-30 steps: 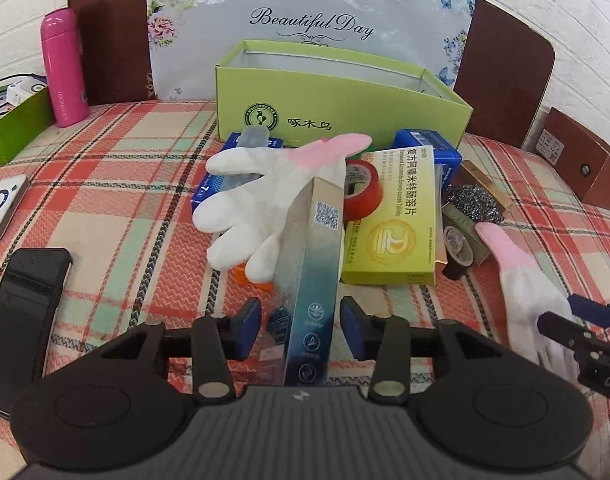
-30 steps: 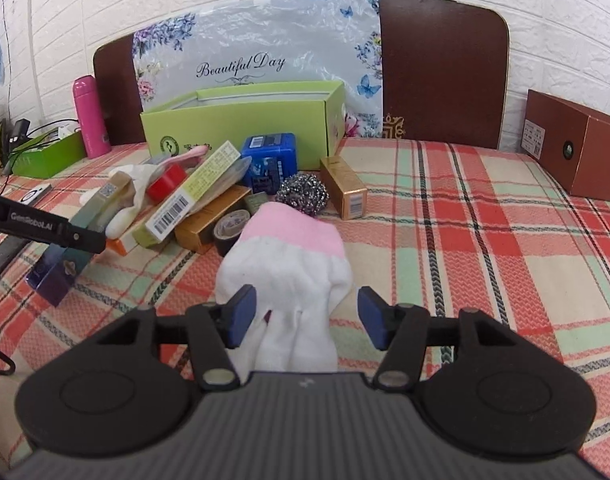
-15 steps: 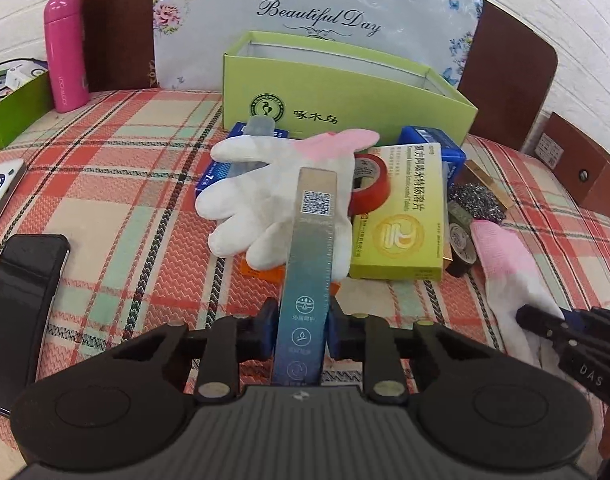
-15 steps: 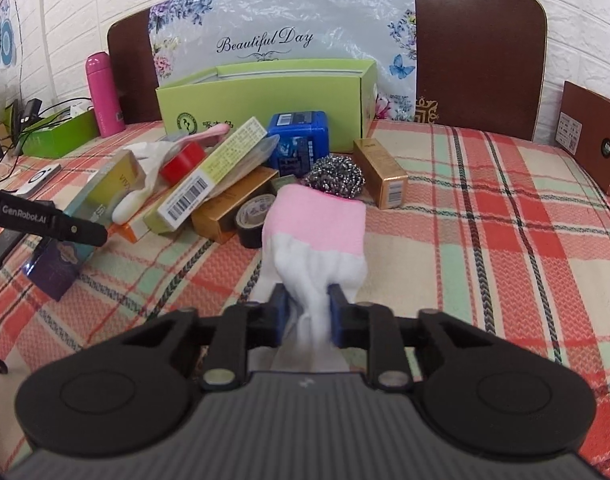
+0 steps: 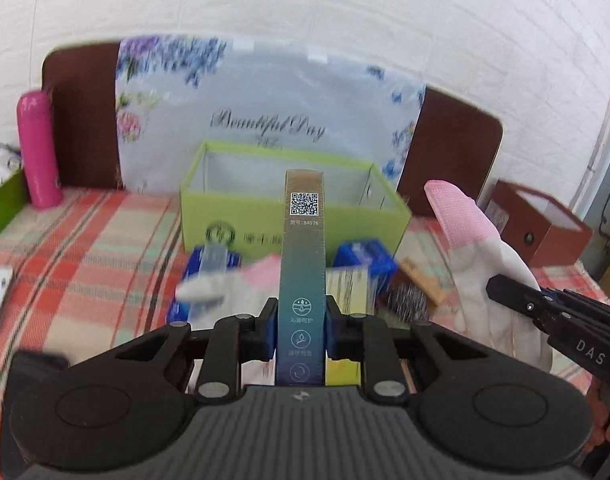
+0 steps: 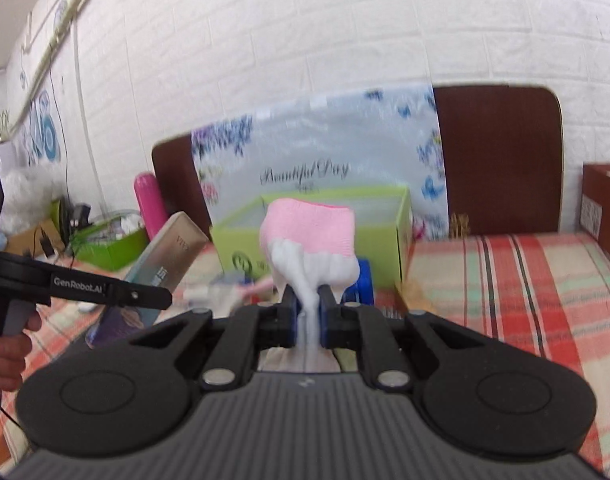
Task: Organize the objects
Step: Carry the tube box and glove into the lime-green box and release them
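While clamped in left tongs, tall teal cardboard box upright at frame centre; right tongs pinching white-and-pink fabric glove, centre frame.

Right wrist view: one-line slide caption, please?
Right gripper shut on a pink-cuffed white glove, lifted before the green box.

- Your left gripper holds a slim box of glossy printed card with a metallic sheen.
- The glove is soft knit cloth, pink cuff ribbed.
- The green box is matt card.
- The checked cloth looks woven.
- The pink flask is smooth and glossy.
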The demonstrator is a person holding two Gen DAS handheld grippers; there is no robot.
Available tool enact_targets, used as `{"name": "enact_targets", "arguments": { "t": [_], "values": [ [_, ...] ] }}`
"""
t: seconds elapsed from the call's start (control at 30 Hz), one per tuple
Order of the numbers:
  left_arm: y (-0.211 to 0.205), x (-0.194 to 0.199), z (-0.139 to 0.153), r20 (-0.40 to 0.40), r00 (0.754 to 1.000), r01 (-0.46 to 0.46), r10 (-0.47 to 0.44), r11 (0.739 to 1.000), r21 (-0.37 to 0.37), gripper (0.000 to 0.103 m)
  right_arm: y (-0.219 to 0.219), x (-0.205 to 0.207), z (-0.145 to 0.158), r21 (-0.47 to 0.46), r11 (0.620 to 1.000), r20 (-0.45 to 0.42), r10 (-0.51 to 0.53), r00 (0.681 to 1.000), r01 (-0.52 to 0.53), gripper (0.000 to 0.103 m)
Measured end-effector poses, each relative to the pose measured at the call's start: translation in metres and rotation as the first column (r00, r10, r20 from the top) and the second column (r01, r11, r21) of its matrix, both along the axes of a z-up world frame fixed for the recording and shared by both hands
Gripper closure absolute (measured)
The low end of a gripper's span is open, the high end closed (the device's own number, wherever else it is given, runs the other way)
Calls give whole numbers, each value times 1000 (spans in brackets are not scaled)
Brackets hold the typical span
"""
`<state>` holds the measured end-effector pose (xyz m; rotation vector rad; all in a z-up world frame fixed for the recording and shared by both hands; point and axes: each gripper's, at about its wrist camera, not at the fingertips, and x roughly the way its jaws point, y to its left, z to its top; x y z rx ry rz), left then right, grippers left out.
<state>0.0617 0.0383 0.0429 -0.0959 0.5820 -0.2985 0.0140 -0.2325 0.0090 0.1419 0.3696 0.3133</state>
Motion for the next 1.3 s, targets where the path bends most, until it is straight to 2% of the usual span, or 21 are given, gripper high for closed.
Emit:
{"name": "enact_targets", "arguments": {
  "t": [0.1,0.2,0.33,0.47,0.83,1.0,1.03,1.07,1.1,1.13,1.17,1.2,1.27,1.3],
  "values": [
    [-4,14,24,67,998,16,-16,1000,-2,80,-1,18,20,18,1000,64,-6,998,5,93],
    [-8,36,41,100,995,9,-7,1000,-15,80,4,42,39,18,1000,97,-20,995,18,93],
    [-9,77,52,101,994,-29,33,999,-39,80,17,81,51,7,1000,106,-28,994,28,93],
    [-5,122,51,69,995,-69,73,996,-58,80,32,121,52,-15,999,112,-33,993,35,93],
    [3,210,26,6,992,-126,126,991,-40,80,44,222,22,-82,996,78,-37,996,43,93],
    [2,231,-3,-38,989,-144,143,989,-29,80,44,250,-7,-126,991,4,-50,999,50,92],
    [2,233,-10,-38,987,-156,155,987,-25,78,46,255,-16,-149,988,-24,-48,999,44,90],
    [2,233,-15,-35,986,-162,162,986,-25,67,46,258,-23,-172,984,-52,-49,997,40,90],
    [3,233,-19,-33,985,-169,168,985,-28,45,46,261,-30,-186,982,-76,-52,996,37,81],
    [4,231,-22,-30,983,-181,180,983,-30,35,46,263,-36,-193,981,-94,-53,994,35,73],
    [5,229,-24,-21,980,-198,197,980,-32,26,45,263,-41,-197,979,-97,-62,993,42,53],
    [5,226,-24,-9,979,-204,204,978,-33,25,44,262,-44,-202,978,-89,-80,993,60,43],
    [4,224,-22,4,981,-193,194,981,-24,25,42,260,-46,-210,974,-78,-98,992,80,41],
    [4,224,-20,1,981,-193,193,981,-16,25,42,260,-46,-208,975,-82,-97,992,79,36]
  ]
}}
